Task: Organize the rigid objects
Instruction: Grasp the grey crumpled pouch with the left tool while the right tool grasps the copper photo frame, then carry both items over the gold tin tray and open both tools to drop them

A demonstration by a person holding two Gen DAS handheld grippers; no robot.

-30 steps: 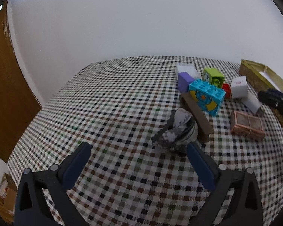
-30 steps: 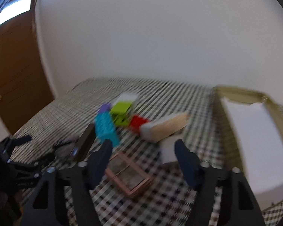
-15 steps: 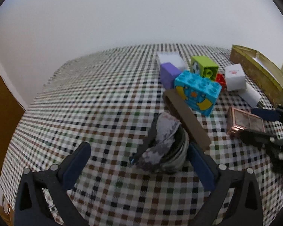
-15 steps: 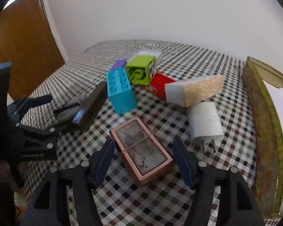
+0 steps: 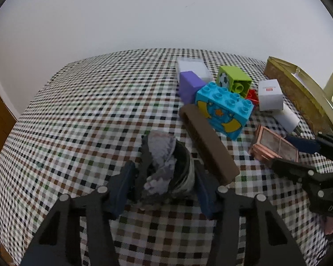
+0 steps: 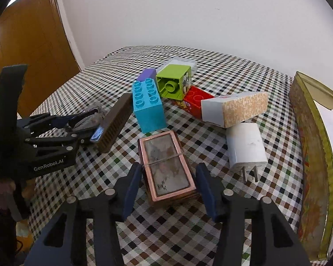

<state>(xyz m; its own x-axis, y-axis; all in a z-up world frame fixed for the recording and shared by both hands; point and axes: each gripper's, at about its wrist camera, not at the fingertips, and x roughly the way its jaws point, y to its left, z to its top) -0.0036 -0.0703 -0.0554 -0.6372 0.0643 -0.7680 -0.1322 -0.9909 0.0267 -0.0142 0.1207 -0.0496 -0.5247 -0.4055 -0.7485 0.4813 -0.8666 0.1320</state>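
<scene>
In the left wrist view, my left gripper [image 5: 163,175] has its jaws closing, and both pads touch a crumpled grey bundle [image 5: 164,157] lying on the checked tablecloth. The right wrist view shows the same grip from the side, with the left gripper [image 6: 95,123] at the left. My right gripper [image 6: 168,173] straddles a flat copper-rimmed box [image 6: 166,166] bound with a thin band. Its jaws are closing and the pads sit against the box's long sides. A brown bar [image 5: 208,146] lies just right of the bundle.
Behind lie a blue brick [image 6: 147,106], a green brick [image 6: 174,82], a purple block [image 5: 188,84], a red brick [image 6: 194,100], a white carton [image 6: 233,108] and a white charger [image 6: 246,148]. A gold-walled tray [image 6: 310,133] lines the right edge. A wooden door [image 6: 33,44] stands beyond the table's left.
The left gripper came forward and down to the grey bundle and narrowed onto it. The right gripper dropped toward the copper-rimmed box and its jaws drew in against it.
</scene>
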